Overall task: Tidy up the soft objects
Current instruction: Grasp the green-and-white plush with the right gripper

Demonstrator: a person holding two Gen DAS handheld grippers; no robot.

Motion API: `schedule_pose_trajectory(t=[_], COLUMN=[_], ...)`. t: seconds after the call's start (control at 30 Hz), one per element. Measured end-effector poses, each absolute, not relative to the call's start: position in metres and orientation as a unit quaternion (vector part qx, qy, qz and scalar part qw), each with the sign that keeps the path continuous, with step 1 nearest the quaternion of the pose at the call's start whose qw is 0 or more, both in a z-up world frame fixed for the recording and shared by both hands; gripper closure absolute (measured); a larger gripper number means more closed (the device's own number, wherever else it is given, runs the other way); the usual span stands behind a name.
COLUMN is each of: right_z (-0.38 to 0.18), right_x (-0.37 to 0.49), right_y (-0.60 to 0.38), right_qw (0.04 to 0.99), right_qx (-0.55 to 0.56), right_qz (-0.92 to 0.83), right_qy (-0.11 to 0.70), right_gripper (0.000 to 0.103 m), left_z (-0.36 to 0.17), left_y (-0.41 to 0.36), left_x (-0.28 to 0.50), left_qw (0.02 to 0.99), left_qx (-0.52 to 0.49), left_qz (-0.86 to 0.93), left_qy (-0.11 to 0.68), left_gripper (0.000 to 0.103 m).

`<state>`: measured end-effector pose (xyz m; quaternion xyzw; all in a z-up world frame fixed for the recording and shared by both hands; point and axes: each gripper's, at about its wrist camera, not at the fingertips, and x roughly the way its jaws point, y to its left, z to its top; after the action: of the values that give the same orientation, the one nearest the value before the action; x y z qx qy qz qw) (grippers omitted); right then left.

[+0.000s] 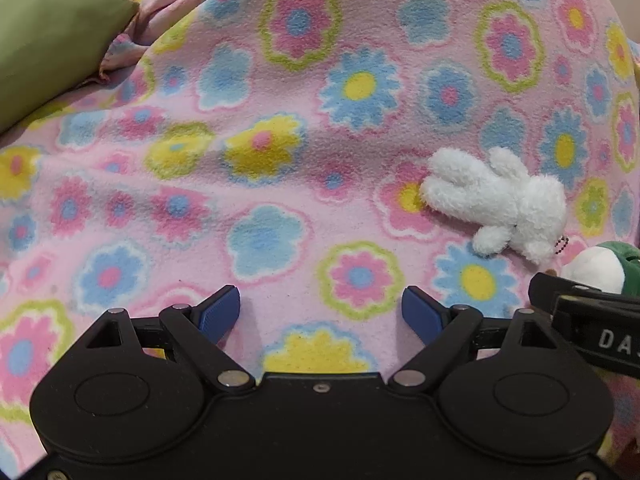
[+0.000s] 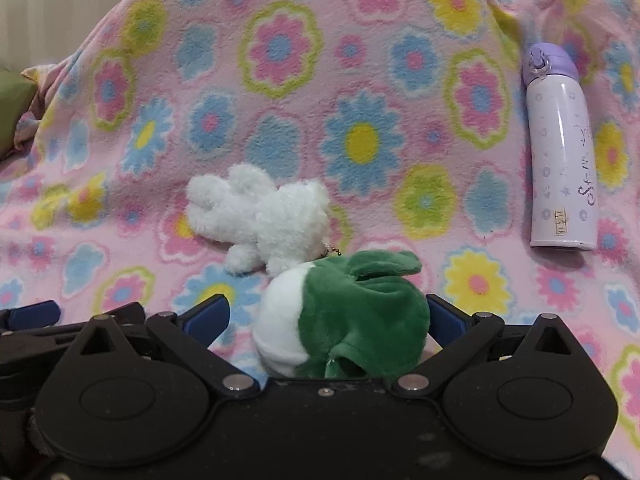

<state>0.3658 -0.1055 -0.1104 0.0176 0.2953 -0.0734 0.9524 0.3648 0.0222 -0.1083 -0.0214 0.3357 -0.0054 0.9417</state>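
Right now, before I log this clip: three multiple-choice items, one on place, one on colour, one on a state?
1. Where does the white plush toy lie?
A. On the floral blanket
B. In a basket
C. On the bottle

2. What colour is the cap of the bottle?
A. Red
B. Purple
C. Black

3. How does the right gripper stand to the green and white plush?
A. Shut, toy absent
B. Open, far from it
C. Open, toy between its fingers

Key: 1 A, it rests on flowered fleece; 2 B, the cap is lilac; 3 C, a gap shows beside the left pad.

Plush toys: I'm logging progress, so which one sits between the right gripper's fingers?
The green-and-white plush, between the open right gripper; the white fluffy plush lies beyond it.
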Motion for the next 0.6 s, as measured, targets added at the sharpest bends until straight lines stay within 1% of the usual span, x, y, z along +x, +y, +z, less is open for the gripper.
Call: schedule_pose_trajectory(t=[0.1, 0.13, 0.2, 0.23, 0.3, 0.4, 0.6], right_z=[-0.116, -0.118, -0.122, -0.122, -0.12, -0.118, -0.108], right_x=[0.372, 0.375, 0.378, 0.377, 0.375, 0.372, 0.348], right_y=[-0.111, -0.114, -0.119, -0.12, -0.12, -0.125, -0.154], right_qw=[0.946, 0.943, 0.939, 0.94, 0.942, 0.942, 0.95], right_qx=[0.032, 0.038, 0.051, 0.054, 0.049, 0.047, 0.031], right_qz=[-0.079, -0.083, -0.085, -0.085, -0.082, -0.067, -0.077], right_qy=[0.312, 0.319, 0.329, 0.325, 0.322, 0.324, 0.3], right_gripper=[0.002, 0.006, 0.01, 0.017, 0.027, 0.03, 0.03], left_z=[-0.108, -0.108, -0.108, -0.108, -0.108, -0.108, -0.108], left_y=[0.022, 0.022, 0.022, 0.022, 0.022, 0.022, 0.022], left_x=[0.365, 0.365, 0.365, 0.365, 0.365, 0.365, 0.365], left_qw=[0.942, 0.942, 0.942, 0.942, 0.942, 0.942, 0.942], left_qx=[-0.021, -0.021, -0.021, -0.02, -0.02, -0.02, -0.019], left_qz=[-0.007, -0.007, -0.007, -0.007, -0.006, -0.007, -0.007], left_qy=[0.335, 0.335, 0.335, 0.335, 0.335, 0.335, 0.335], left_gripper=[0.017, 0.017, 0.017, 0.017, 0.017, 0.017, 0.016])
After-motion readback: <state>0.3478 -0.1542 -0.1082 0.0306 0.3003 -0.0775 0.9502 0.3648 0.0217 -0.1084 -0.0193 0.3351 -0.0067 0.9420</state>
